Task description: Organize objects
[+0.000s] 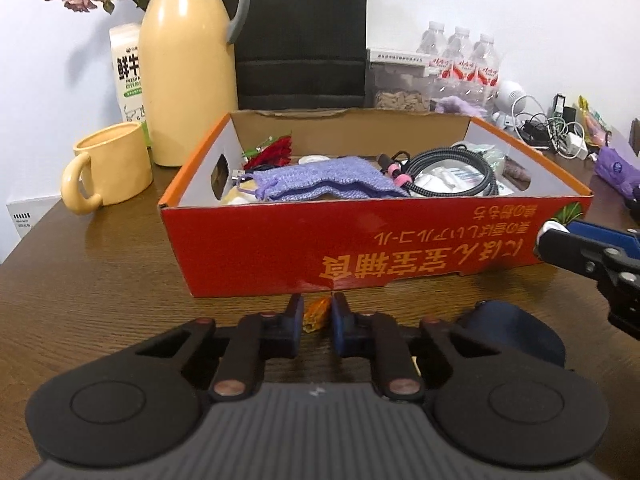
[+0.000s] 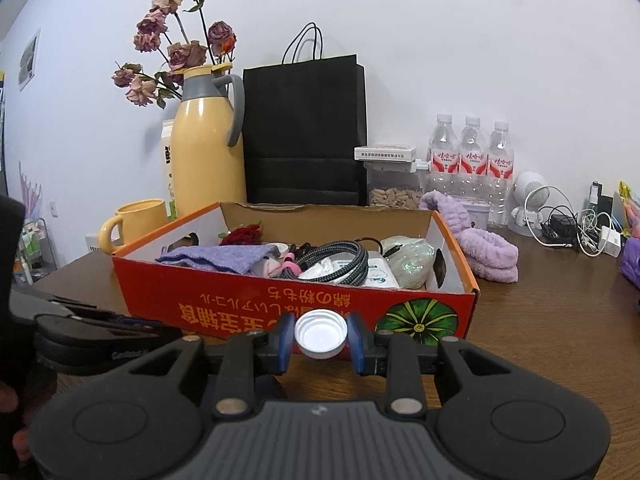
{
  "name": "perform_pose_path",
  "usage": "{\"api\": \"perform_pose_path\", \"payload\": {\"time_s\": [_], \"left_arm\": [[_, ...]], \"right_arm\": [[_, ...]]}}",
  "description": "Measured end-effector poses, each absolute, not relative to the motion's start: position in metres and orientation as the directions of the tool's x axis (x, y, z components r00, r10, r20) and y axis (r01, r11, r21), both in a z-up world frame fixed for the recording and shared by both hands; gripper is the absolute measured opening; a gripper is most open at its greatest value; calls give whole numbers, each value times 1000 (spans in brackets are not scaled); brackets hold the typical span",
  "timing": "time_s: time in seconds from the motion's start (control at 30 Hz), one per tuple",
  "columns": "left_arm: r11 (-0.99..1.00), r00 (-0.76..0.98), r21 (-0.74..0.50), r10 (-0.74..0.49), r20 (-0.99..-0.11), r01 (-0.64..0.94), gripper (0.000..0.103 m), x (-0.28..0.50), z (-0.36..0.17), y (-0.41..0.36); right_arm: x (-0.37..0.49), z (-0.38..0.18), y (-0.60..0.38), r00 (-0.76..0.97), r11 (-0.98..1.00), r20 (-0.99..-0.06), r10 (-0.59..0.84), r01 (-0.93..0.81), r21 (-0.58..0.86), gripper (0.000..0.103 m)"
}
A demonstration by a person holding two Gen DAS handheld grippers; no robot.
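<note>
A red cardboard box (image 1: 372,248) stands open on the wooden table; it also shows in the right wrist view (image 2: 248,300). It holds a purple knit pouch (image 1: 320,186), a coiled braided cable (image 1: 456,172), a red rose (image 1: 276,152) and packets. My left gripper (image 1: 317,316) is shut on a small orange wrapped piece (image 1: 316,314) low in front of the box wall. My right gripper (image 2: 320,338) is shut on a white bottle cap (image 2: 320,338) held before the box front; it appears at the right edge of the left wrist view (image 1: 592,252).
A yellow mug (image 1: 110,166) and yellow thermos jug (image 1: 188,76) stand left of the box, a black paper bag (image 2: 306,132) behind it. Water bottles (image 2: 472,156), a purple fluffy band (image 2: 484,248) and tangled chargers (image 2: 580,232) lie at the right.
</note>
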State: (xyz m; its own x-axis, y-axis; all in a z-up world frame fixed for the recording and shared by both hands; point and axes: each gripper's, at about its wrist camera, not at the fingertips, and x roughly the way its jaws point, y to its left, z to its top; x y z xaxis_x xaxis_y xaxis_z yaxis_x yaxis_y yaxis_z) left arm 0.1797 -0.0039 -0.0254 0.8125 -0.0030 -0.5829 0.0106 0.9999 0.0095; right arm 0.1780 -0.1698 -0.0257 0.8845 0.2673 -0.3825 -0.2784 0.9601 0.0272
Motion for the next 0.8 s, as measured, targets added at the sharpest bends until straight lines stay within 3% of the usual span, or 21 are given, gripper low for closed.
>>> {"api": "perform_pose_path", "payload": {"time_s": [0.43, 0.8], "left_arm": [[999, 907, -28, -52, -418, 44, 15, 141, 13, -5], [999, 946, -21, -39, -323, 34, 15, 183, 54, -12]], "right_arm": [[165, -16, -167, 904, 950, -302, 302, -310, 23, 27], [200, 16, -158, 935, 955, -208, 288, -298, -17, 27]]}}
